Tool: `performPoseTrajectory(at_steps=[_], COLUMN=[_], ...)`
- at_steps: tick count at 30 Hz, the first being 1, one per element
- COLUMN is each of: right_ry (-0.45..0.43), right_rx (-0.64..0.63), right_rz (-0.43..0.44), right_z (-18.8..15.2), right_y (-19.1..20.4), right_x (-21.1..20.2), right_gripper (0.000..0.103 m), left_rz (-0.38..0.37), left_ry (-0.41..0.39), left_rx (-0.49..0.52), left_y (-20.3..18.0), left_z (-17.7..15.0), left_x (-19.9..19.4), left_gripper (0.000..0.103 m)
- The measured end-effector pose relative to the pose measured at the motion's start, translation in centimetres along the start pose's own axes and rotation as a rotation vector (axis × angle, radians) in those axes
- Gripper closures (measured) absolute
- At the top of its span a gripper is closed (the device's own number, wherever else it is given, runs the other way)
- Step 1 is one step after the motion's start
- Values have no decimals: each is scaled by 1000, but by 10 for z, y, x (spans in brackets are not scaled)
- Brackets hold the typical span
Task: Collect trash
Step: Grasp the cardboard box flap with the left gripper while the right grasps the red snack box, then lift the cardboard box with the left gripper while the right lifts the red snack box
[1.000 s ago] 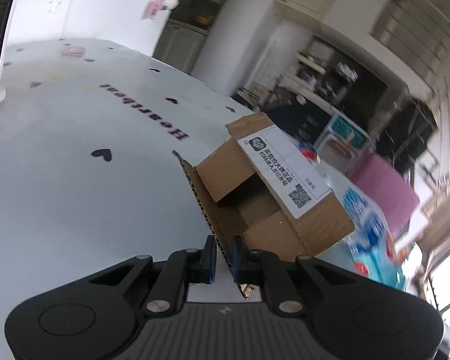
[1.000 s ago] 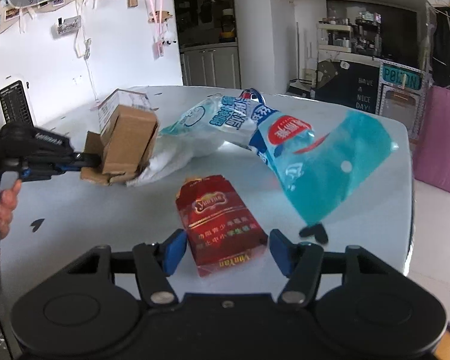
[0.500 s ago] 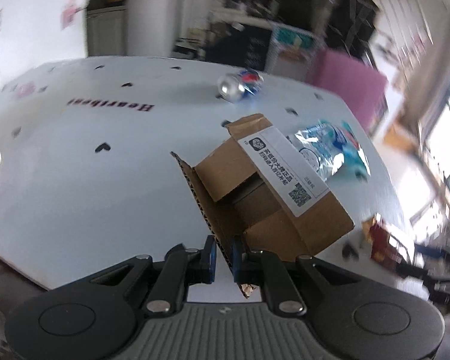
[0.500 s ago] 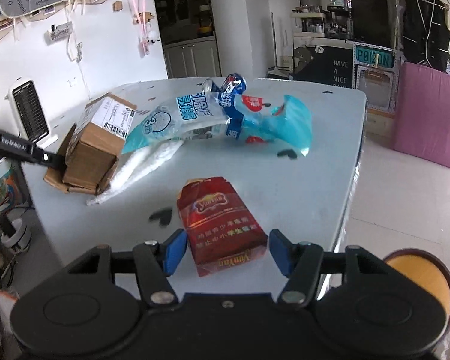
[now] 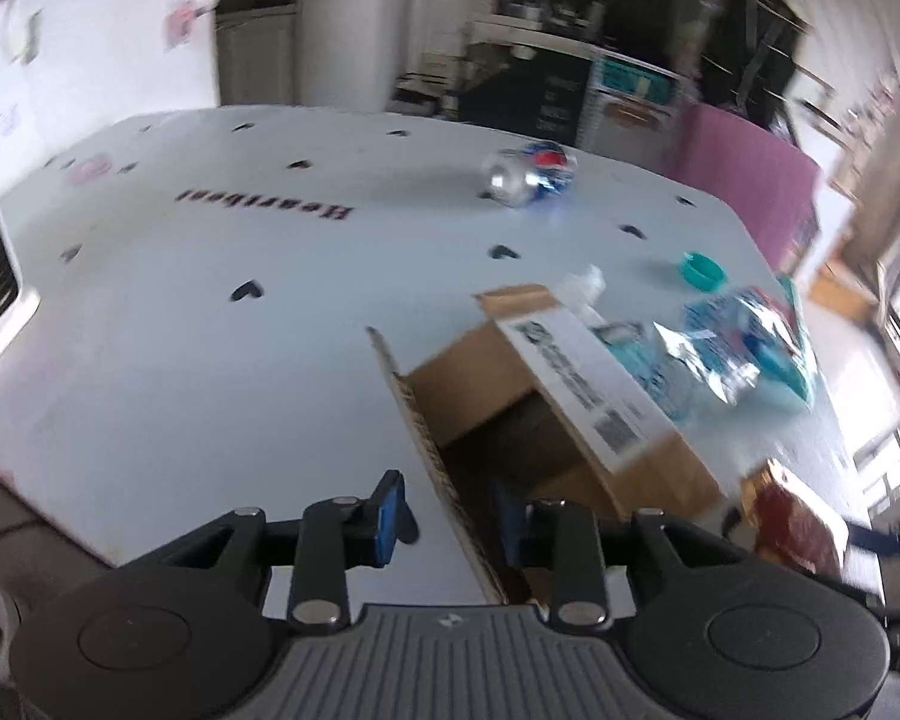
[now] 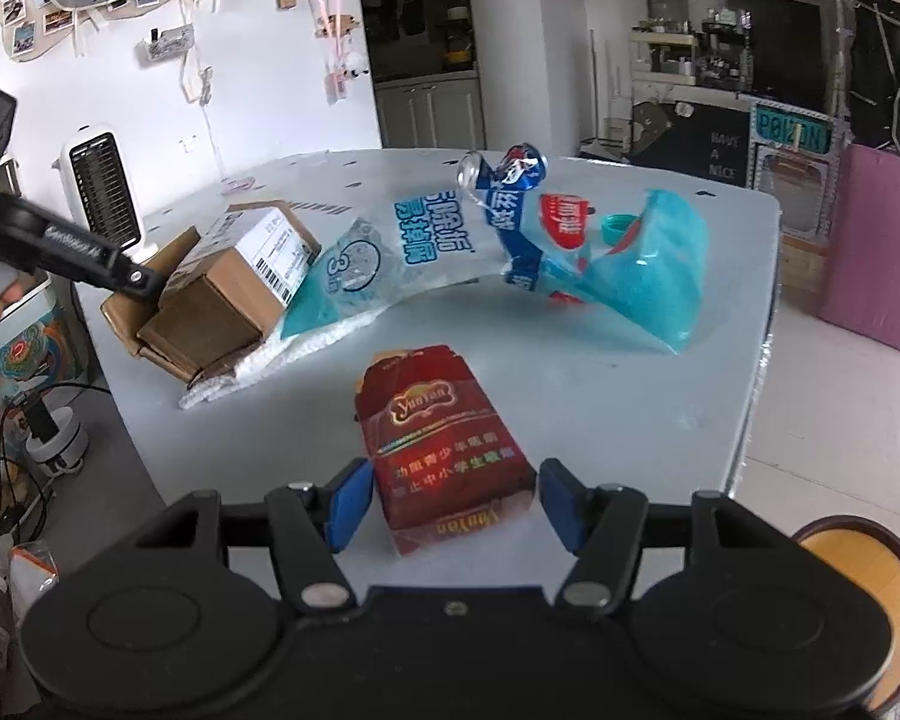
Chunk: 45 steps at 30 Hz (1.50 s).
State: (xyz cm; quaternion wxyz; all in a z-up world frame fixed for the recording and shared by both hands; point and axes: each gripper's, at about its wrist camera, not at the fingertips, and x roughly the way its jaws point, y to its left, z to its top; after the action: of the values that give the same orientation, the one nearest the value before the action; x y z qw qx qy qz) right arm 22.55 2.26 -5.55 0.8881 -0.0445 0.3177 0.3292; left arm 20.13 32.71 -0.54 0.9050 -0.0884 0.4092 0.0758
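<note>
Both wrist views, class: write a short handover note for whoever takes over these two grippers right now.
Left gripper: jaws have just been opening, cardboard box flap between them, unpinched.
Right gripper: open astride the red carton.
On the table: box, carton, blue plastic bag, crushed can, teal cap.
Done: nothing visibly binned.
Left: collect everything.

White table (image 6: pixel 660 372) bearing cardboard box (image 6: pixel 234 294), blue bags (image 6: pixel 648 270), red packet (image 6: pixel 450 444), can (image 5: pixel 528 177).
</note>
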Motion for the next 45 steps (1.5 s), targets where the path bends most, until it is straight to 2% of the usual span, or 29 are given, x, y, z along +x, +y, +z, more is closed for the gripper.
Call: performPoseTrajectory(at_steps=[1, 2, 3, 5, 13, 24, 29, 35, 45], right_ry=[8, 16, 23, 19, -51, -168, -206, -228, -230], right_rx=[2, 4, 5, 10, 13, 50, 53, 84, 121], right_rz=[5, 6, 11, 22, 14, 10, -6, -43, -183], right_z=[1, 2, 3, 4, 19, 44, 49, 44, 26], right_y=[0, 1, 0, 2, 3, -2, -6, -18, -61], right_x=[2, 4, 7, 8, -8, -47, -65, -87, -132], right_gripper=[41, 41, 42, 43, 44, 44, 44, 44, 44], left_rz=[1, -2, 5, 2, 26, -12, -33, -85, -175], left_ry=[6, 11, 11, -25, -240, -404, -420, -413, -398], left_rx=[-4, -4, -5, -3, 45, 66, 88, 69, 87], left_y=[1, 1, 0, -2, -25, -53, -71, -98, -168], left_z=[1, 2, 2, 2, 17, 25, 22, 13, -3], left_x=[3, 5, 7, 4, -41, -97, -109, -103, -83], left_gripper=[72, 89, 95, 100, 101, 101, 101, 101, 101])
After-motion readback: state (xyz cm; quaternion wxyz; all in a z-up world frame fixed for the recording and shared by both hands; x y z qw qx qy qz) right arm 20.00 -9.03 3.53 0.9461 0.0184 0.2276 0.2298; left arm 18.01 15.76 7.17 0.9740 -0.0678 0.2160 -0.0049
